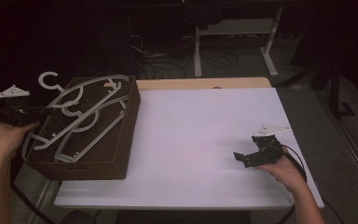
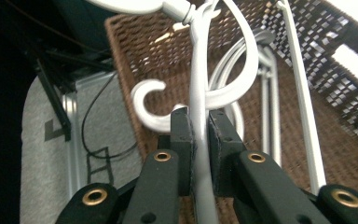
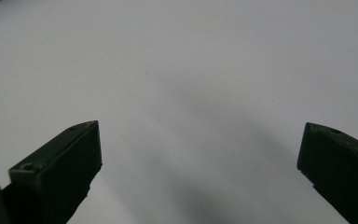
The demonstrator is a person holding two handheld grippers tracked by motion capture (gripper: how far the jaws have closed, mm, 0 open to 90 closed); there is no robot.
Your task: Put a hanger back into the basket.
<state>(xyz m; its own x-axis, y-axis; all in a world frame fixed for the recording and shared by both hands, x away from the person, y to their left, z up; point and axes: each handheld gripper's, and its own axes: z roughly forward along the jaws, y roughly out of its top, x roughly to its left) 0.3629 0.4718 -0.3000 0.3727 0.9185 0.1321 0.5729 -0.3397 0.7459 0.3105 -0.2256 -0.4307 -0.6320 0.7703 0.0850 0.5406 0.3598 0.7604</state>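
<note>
Black gripper [image 2: 199, 126], brass-ringed screws

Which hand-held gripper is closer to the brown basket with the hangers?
The left. The left hand-held gripper sits at the basket's left edge, clamped on a white hanger. The right hand-held gripper rests far across the white table, jaws open.

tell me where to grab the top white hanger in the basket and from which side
Grip the thin straight arm of the top hanger, coming from the basket's left edge, as the left claw does: the bar is narrow enough to fit between the jaws, and that end juts over the rim. The curved hooks would likely slip.
</note>
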